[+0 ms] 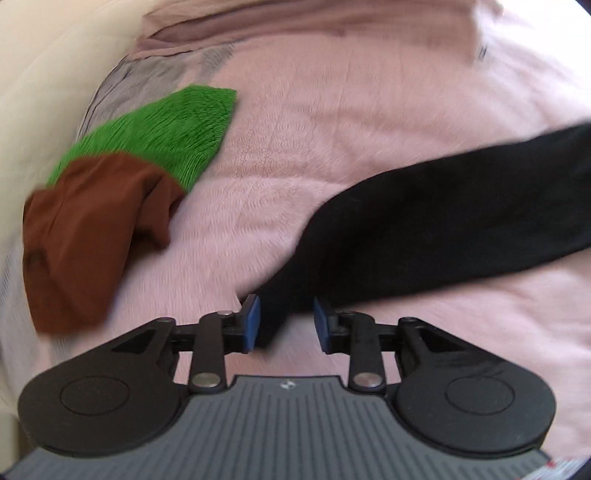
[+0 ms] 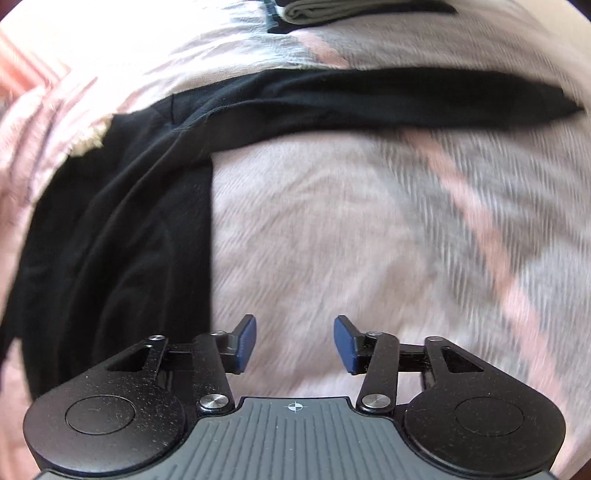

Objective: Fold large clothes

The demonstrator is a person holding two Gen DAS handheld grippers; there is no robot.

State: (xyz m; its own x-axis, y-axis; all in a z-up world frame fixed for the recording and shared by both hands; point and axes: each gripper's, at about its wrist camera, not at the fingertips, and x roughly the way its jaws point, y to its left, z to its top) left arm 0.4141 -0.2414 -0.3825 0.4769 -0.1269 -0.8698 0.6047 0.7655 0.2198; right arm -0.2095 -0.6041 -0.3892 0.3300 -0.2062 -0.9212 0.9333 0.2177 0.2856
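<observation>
The left hand-held gripper (image 1: 284, 321) stands open around a long black fabric garment's (image 1: 443, 221) end; the right hand-held gripper (image 2: 294, 343) gapes empty over the pink fleecy blanket (image 2: 332, 221).

— What colour was the big garment (image 2: 122, 206)?

— Plain black, no print, its sleeve (image 1: 443, 218) included.

— And the blanket (image 1: 332, 129) under it?

— Pale pink and fuzzy in the left view; in the right view it carried grey-and-white hatched patches crossed by deeper pink bands.

— Anything else coloured?

— A rust-brown cloth (image 1: 88, 240) lay over a bright green ribbed piece (image 1: 166, 136). A grey-green folded cloth (image 2: 332, 11) sat at the far edge.

— The tools?

— The left tool (image 1: 286, 325) and the right tool (image 2: 294, 343) were both black, with blue pads (image 2: 246, 343) and grey ribbed bodies.
</observation>
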